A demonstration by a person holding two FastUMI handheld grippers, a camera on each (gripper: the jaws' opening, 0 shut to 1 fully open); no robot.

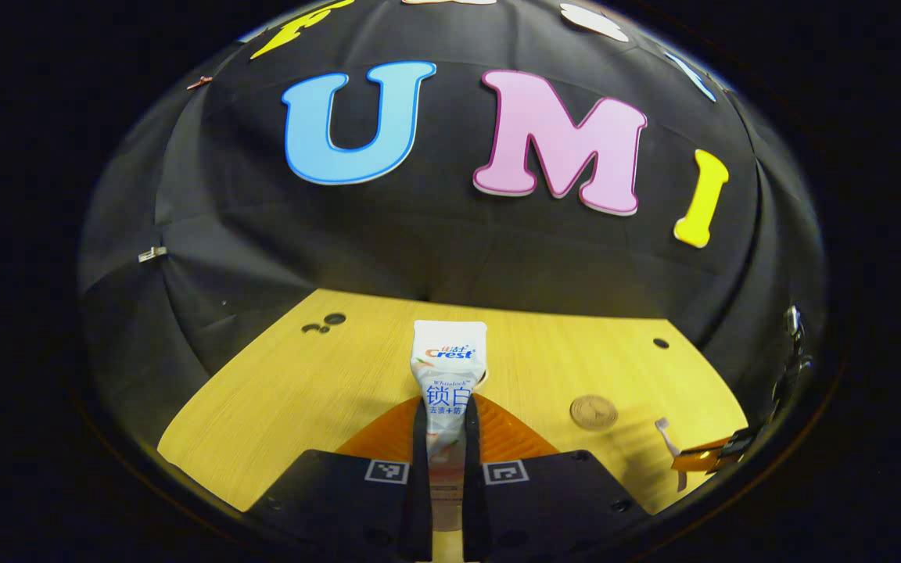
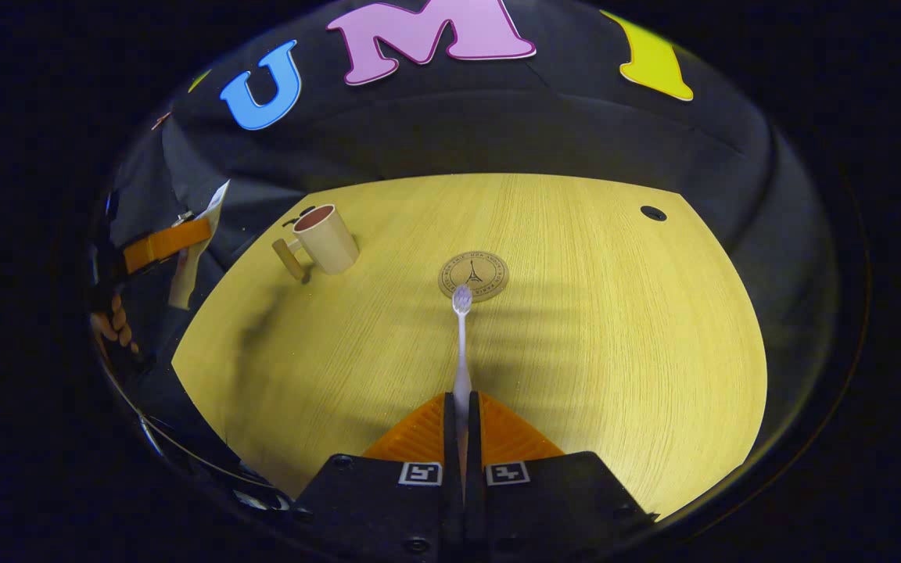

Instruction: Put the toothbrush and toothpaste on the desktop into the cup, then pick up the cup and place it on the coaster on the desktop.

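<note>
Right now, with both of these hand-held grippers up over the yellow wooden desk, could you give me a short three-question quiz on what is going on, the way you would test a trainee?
1. True or false: the white toothpaste tube is already inside the beige cup with a handle.
2. What is the right gripper clamped on? A) the round brown coaster B) the white toothbrush C) the cup
3. Fill in: the cup stands on the bare ____, apart from the round brown coaster.

Key:
1. False; the left gripper holds the tube between its fingers, above the yellow wooden desk.
2. B; the white toothbrush sticks forward from its closed fingers.
3. desk.
</note>
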